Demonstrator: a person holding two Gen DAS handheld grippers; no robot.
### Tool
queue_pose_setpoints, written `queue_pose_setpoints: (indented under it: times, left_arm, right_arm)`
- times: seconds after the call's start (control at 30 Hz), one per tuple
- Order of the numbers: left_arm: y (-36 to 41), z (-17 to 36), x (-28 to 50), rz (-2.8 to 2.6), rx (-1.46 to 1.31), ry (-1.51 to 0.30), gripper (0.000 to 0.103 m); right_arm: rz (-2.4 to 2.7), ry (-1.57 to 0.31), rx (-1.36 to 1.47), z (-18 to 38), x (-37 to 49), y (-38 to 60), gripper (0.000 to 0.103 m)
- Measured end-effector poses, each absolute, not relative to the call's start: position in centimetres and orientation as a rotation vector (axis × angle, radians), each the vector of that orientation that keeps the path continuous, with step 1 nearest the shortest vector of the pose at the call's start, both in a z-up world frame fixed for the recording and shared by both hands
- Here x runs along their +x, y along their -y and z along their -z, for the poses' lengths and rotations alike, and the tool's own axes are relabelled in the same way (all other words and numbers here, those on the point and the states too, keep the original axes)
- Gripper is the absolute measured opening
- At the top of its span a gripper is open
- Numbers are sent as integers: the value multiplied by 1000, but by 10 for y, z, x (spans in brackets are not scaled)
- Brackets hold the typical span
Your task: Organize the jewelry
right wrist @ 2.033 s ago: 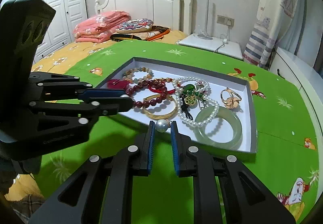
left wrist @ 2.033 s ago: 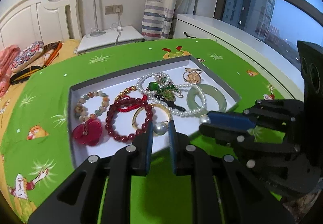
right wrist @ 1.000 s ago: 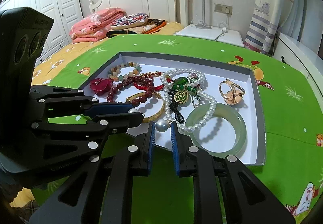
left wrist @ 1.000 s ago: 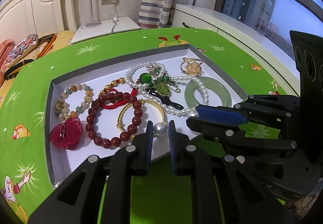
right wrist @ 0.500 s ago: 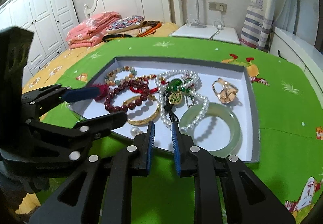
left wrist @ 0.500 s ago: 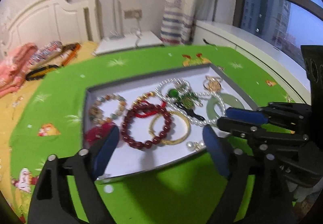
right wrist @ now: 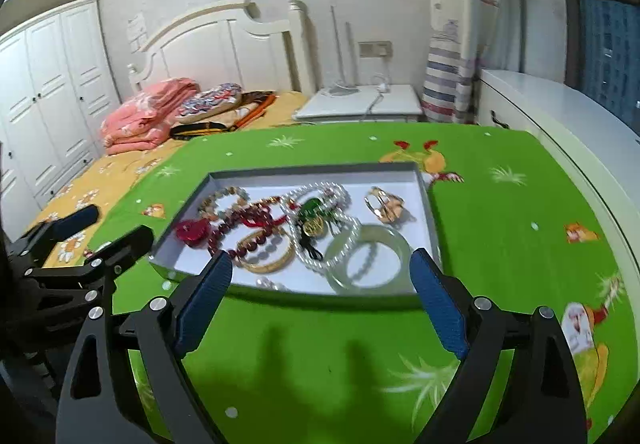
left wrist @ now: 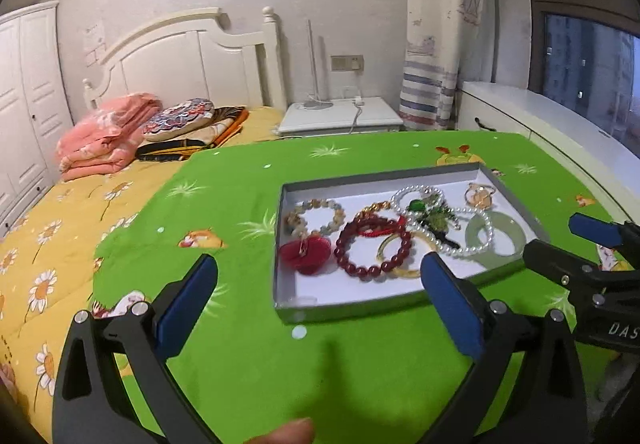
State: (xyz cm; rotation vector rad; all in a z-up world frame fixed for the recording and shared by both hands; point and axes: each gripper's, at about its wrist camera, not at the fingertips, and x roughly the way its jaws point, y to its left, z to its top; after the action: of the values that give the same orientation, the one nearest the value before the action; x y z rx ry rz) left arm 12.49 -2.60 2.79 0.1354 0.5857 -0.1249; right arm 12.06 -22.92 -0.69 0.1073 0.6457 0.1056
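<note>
One green cloth [right wrist: 500, 244] covers the table, and on it sits one shallow grey tray [right wrist: 430, 211] with a white floor — all the jewelry lies inside it. Both grippers hang back from the tray's near edge, over the cloth. The left gripper [left wrist: 320, 302] has its two blue-padded fingers spread wide with nothing between them; the right gripper [right wrist: 320, 298] is spread just as wide and is likewise empty.

In the tray, going by size: one pale green bangle [right wrist: 370, 264] at the near right, with one long pearl necklace [right wrist: 344, 228] draped across it. One dark red bead bracelet [left wrist: 374, 248] lies left of centre, overlapping one gold bangle [right wrist: 266, 258]. One bracelet of pale mixed beads [left wrist: 316, 215] sits at the far left, and one red heart-shaped piece [left wrist: 306, 254] just in front of it. One green pendant [right wrist: 314, 217] rests inside the necklace loop, one gold ring [right wrist: 384, 205] at the far right — and two small pearl earrings [right wrist: 268, 282], as far as the blur allows, near the front wall.
</note>
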Motion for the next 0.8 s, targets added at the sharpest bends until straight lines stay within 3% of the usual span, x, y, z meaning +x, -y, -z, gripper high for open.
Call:
queue_pose_setpoints:
  times: [0.8]
  left_arm:
    - [20, 7, 131, 176, 94, -684, 98]
  right_arm:
    - [-123, -702, 62, 27, 117, 212, 85]
